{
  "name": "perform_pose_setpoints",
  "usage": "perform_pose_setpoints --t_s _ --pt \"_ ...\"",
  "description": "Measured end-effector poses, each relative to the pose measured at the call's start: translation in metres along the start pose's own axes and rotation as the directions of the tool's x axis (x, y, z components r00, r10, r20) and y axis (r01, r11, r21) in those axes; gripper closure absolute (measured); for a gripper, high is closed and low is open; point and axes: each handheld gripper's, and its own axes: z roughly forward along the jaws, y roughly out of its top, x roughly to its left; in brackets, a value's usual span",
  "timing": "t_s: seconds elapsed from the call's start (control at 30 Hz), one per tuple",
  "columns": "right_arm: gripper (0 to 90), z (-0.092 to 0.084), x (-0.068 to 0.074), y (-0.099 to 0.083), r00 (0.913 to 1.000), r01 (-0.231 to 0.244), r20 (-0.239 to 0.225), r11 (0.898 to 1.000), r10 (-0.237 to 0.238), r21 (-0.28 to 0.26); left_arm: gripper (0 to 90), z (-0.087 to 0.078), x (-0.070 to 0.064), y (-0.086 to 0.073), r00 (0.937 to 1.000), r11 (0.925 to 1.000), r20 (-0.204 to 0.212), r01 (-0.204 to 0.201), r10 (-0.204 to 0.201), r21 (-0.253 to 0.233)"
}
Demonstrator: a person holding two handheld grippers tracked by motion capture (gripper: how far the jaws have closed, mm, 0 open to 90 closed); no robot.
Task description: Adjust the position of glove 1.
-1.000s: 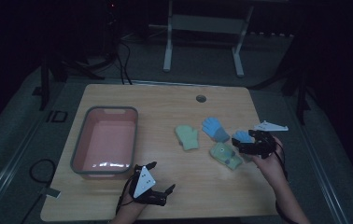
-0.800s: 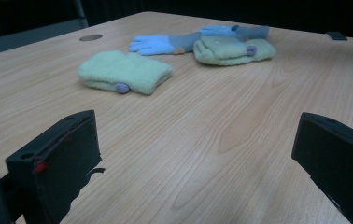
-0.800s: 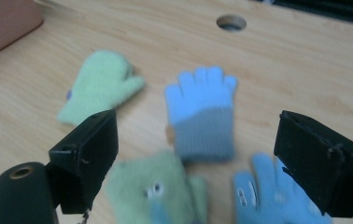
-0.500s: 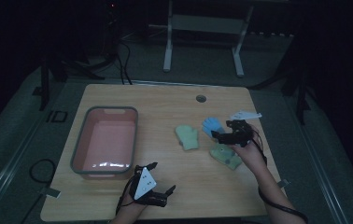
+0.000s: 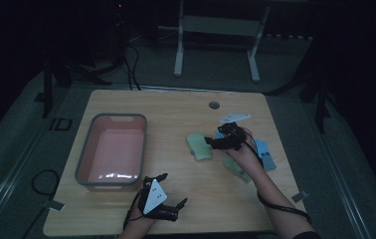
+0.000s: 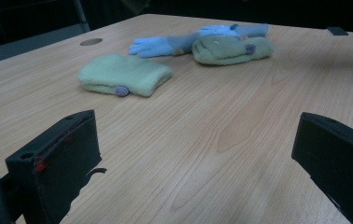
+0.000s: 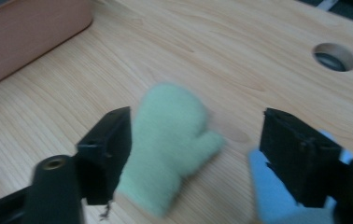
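A pale green mitten [image 5: 198, 146] lies flat at the middle of the wooden table [image 5: 176, 109]. My right gripper [image 5: 210, 141] hovers at its right edge. In the right gripper view the mitten [image 7: 170, 140] lies between the jaws of the right gripper [image 7: 198, 130], which have just been closing and stand apart from it without pressing. A blue glove [image 5: 263, 151] and a second green mitten [image 5: 235, 169] lie right of the hand. My left gripper [image 5: 173, 189] rests near the front edge, jaws wide and bare [image 6: 198, 140].
A pink tub [image 5: 111, 149] with a grey rim stands at the table's left. A round cable hole [image 5: 214, 105] sits near the far edge. Bare wood lies between the tub and the mittens. A white desk frame [image 5: 216, 30] stands beyond the table.
My right gripper has moved left, from above the blue glove and second mitten to the middle green mitten. The left gripper has stayed put.
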Motion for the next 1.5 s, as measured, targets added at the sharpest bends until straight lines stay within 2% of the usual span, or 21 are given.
perform_pose_setpoints --t_s 0.03,0.17,0.27,0.37,0.57,0.8,0.9,0.93,1.03,1.17,1.2,1.23,1.27,1.3,1.43,1.47,1.5 --pt "28.7 0.004 0.002 0.001 1.0 -0.006 -0.003 1.0 0.006 0.005 1.1 0.0 0.0 0.0 1.0 1.0 -0.001 0.0 0.0 0.001" --pt "39.9 0.016 0.009 0.003 1.0 -0.007 0.002 1.0 0.007 0.018 1.2 0.0 0.0 0.0 1.0 1.0 -0.001 0.001 -0.001 0.0" --pt "45.6 0.027 0.013 0.004 0.9999 0.013 0.01 0.999 -0.014 0.038 1.2 -0.001 0.0 0.0 1.0 1.0 0.001 0.004 -0.004 0.001" --pt "51.0 0.036 0.017 0.004 0.9993 0.037 -0.009 0.998 -0.037 0.041 1.2 -0.001 0.0 0.0 1.0 1.0 0.002 0.003 -0.003 0.001" --pt "52.7 0.057 0.019 0.004 0.9982 0.059 0.001 0.995 -0.059 0.075 1.2 -0.001 0.0 0.0 1.0 1.0 0.007 0.007 -0.007 0.0" --pt "51.0 0.081 0.012 -0.003 0.9965 0.079 0.016 0.99 -0.082 0.12 1.2 0.0 0.001 0.0 0.9999 0.9999 0.012 0.011 -0.011 -0.002" --pt "51.6 0.083 0.012 -0.005 0.995 0.093 0.023 0.989 -0.097 0.119 1.2 0.0 0.001 0.0 0.9999 0.9999 0.012 0.013 -0.012 -0.003" --pt "52.3 0.084 0.014 -0.007 0.9917 0.119 0.034 0.985 -0.124 0.124 1.2 0.0 0.001 0.0 0.9999 0.9999 0.011 0.013 -0.013 -0.004" --pt "54.2 0.084 0.014 -0.009 0.9913 0.121 0.038 0.986 -0.126 0.115 1.2 0.0 0.001 0.0 0.9999 0.9999 0.009 0.013 -0.013 -0.003" --pt "66.2 0.085 0.015 -0.011 0.9933 0.093 0.059 0.991 -0.099 0.096 1.2 -0.001 0.001 0.0 0.9998 0.9998 0.0 0.019 -0.019 0.001" --pt "66.2 0.085 0.015 -0.011 0.9933 0.093 0.059 0.991 -0.099 0.096 1.2 -0.001 0.002 0.0 0.9998 0.9998 -0.002 0.02 -0.02 0.002" --pt "74.3 0.084 0.017 -0.012 0.9949 0.067 0.07 0.994 -0.073 0.083 1.2 -0.001 0.002 0.0 0.9997 0.9997 -0.002 0.023 -0.023 0.001" --pt "74.3 0.084 0.017 -0.012 0.9949 0.067 0.07 0.994 -0.073 0.083 1.2 -0.001 0.002 -0.001 0.9997 0.9997 -0.003 0.025 -0.025 0.0" --pt "82.4 0.083 0.017 -0.013 0.9972 0.02 0.07 0.997 -0.025 0.075 1.2 -0.001 0.002 -0.001 0.9996 0.9997 -0.009 0.026 -0.026 0.001" --pt "84.3 0.081 0.018 -0.012 0.9973 -0.028 0.069 0.997 0.023 0.072 1.2 -0.002 0.003 -0.001 0.9996 0.9996 -0.008 0.027 -0.027 -0.001" --pt "85.0 0.074 0.023 -0.009 0.9969 -0.05 0.064 0.997 0.046 0.06 1.2 -0.001 0.002 -0.001 0.9995 0.9996 -0.012 0.028 -0.027 0.001" --pt "85.1 0.069 0.025 -0.008 0.9968 -0.05 0.064 0.997 0.047 0.053 1.2 -0.001 0.003 -0.001 0.9995 0.9996 -0.012 0.028 -0.028 0.002"
